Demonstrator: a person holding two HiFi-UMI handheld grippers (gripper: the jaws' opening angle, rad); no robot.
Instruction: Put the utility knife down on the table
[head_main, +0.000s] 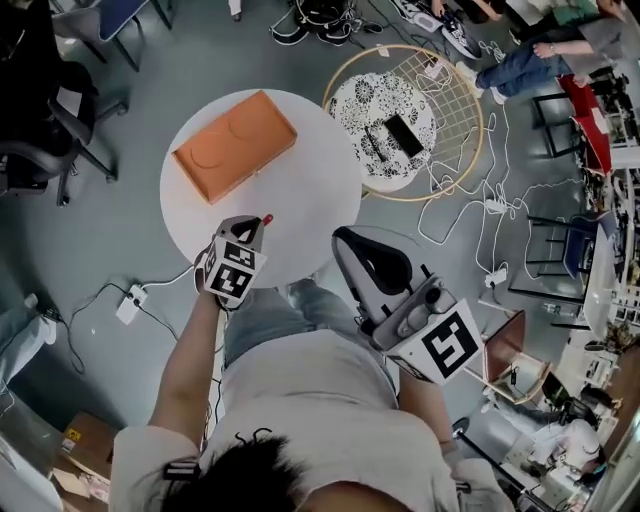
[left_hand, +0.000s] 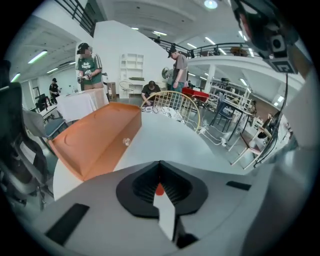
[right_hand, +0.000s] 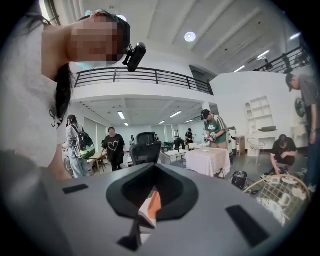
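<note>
My left gripper (head_main: 258, 226) hovers over the near edge of the round white table (head_main: 305, 195). Its jaws are shut on the utility knife (head_main: 266, 219), of which only a red tip pokes out in front. In the left gripper view the knife (left_hand: 160, 190) is a red tip on a pale sliver pinched in the shut left gripper (left_hand: 160, 186). My right gripper (head_main: 350, 245) is off the table's right edge, by the person's lap. In its own view the right gripper (right_hand: 152, 200) has its jaws together and points out across the room.
An orange flat box (head_main: 235, 145) (left_hand: 95, 137) lies on the table's far left part. A round wire rack (head_main: 450, 120) with a patterned disc stands on the floor beyond. A power strip (head_main: 130, 303) and cables lie on the floor, with chairs at left.
</note>
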